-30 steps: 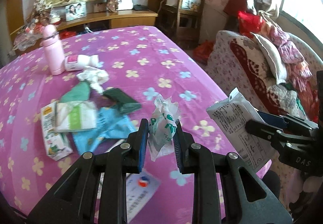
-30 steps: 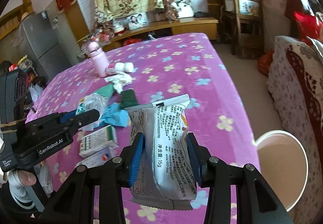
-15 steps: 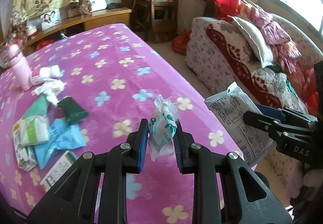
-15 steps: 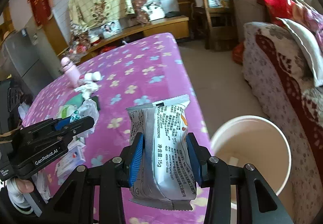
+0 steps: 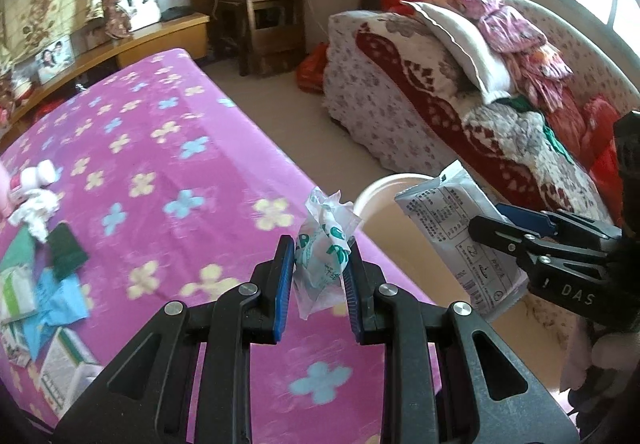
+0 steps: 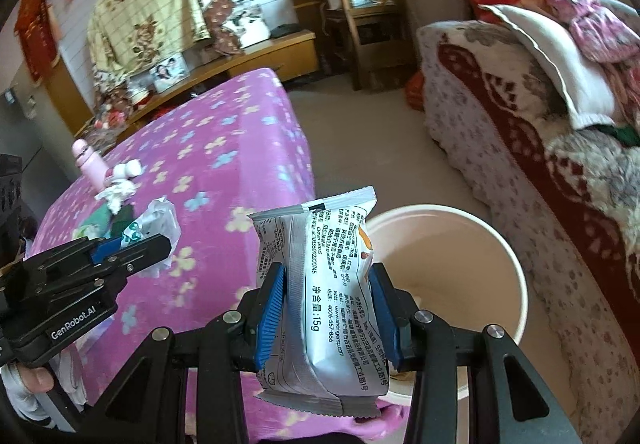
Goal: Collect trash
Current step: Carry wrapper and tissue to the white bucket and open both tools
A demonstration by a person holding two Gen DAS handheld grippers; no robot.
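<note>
Right wrist view: the right gripper (image 6: 328,304) jaws clench a white snack packet (image 6: 320,284), now hanging at the near rim of the cream bin (image 6: 500,256), which has swung close. Left gripper (image 5: 318,280) jaws pinch a crumpled wrapper (image 5: 324,244), over the worktop (image 5: 160,163) edge; both look nearly ready to drop.

Two black plastic grippers with blue ribbed pads and silver screws. Left gripper (image 5: 318,276) reads "GenRobot.AI" on its side; right gripper (image 6: 328,308) shows white letters "DAS".
</note>
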